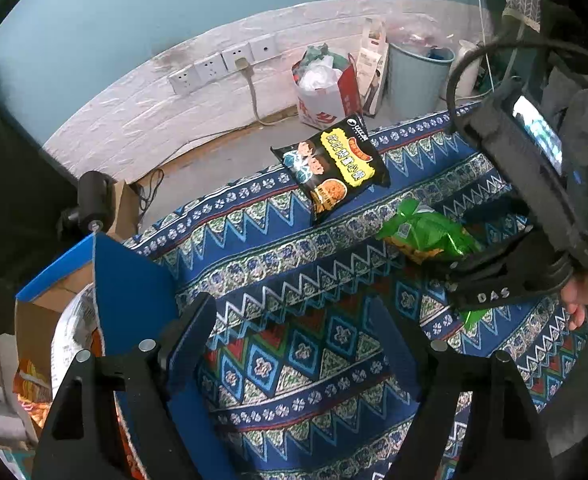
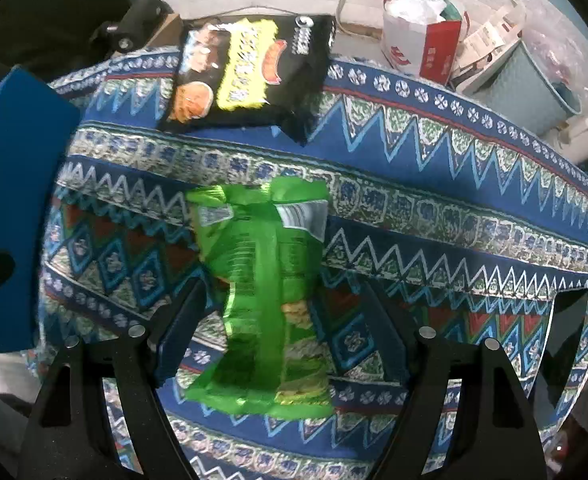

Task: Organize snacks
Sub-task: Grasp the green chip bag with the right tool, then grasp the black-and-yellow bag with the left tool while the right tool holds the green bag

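A patterned blue tablecloth [image 2: 433,216] is covering the whole work surface, and at its 9 o'clock edge a cardboard box with a blue flap [image 1: 130,296] is standing open, some packets already lying inside it. The black snack bag [image 2: 250,76] is lying flat at the far rim of the cloth, at 12 o'clock from the right gripper [image 2: 282,320], overhanging the edge slightly. Nearer, the green snack bag [image 2: 262,296] is sitting right between the right gripper's spread fingers, its long axis running from 12 to 6 o'clock, straight along the gripper's reach. The jaws are standing wide on either side of it and are not pinching it yet; whether either pad is touching the foil is hard to tell through the blur.

The left gripper [image 1: 301,340] is hovering empty and spread over bare cloth, with the green bag at its 2 o'clock, so the right hand is plainly the nearer one.

Judging from this, the coming move is a squeeze across the bag's narrow width, then a carry toward the box at 9 o'clock. Nothing is standing in that path except the raised blue flap.
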`<state>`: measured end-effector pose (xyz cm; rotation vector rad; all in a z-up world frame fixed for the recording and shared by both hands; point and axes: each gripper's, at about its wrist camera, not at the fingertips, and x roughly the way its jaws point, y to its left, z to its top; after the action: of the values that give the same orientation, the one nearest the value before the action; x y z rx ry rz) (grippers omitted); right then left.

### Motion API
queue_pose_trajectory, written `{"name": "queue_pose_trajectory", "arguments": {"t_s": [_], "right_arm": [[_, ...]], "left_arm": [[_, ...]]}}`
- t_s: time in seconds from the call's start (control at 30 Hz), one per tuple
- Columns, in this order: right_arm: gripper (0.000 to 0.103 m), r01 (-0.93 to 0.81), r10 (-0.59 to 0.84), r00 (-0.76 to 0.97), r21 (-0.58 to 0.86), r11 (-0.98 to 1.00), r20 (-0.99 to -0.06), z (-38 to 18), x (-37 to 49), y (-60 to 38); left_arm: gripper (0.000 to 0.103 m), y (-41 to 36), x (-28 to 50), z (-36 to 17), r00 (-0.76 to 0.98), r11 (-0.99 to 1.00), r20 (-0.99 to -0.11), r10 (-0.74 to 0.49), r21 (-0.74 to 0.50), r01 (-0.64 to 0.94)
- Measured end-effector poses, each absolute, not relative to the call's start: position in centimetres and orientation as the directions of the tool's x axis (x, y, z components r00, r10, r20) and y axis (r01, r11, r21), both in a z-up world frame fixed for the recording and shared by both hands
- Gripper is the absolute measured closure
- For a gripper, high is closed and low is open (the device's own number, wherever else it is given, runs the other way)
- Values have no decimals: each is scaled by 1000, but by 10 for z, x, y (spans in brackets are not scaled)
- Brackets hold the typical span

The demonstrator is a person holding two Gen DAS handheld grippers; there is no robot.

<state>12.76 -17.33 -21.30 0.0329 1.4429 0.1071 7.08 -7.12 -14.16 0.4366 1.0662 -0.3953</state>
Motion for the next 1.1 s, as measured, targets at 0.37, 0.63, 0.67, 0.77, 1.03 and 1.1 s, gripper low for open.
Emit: {"name": "queue_pose_trajectory", "arguments": {"t_s": [0.37, 0.63, 0.67, 0.77, 1.03, 1.1], "right_arm": [[66, -100, 97, 118, 85, 991, -988, -227, 119, -181], [66, 40, 149, 219, 161, 986, -964, -193, 125, -235], [66, 54, 156, 231, 173, 983, -960, -189, 124, -240], [66, 75, 174, 262, 199, 977, -949, -175, 128, -251], [66, 87, 172, 299, 206, 975, -939, -152, 129, -256], [66, 97, 164, 293, 200, 975, -942, -156, 131, -259]], "left_arm": [[22, -100, 98, -144, 430, 816, -893, -131, 150, 559], [15, -126, 130, -137, 459, 746, -871, -176, 186, 639], [15, -129, 137, -138, 455, 743, -872, -183, 180, 644], [15, -137, 157, -142, 457, 745, -867, -200, 168, 646], [15, -158, 191, -167, 431, 767, -874, -227, 112, 631], [15, -160, 197, -173, 413, 783, -877, -245, 73, 618]]}}
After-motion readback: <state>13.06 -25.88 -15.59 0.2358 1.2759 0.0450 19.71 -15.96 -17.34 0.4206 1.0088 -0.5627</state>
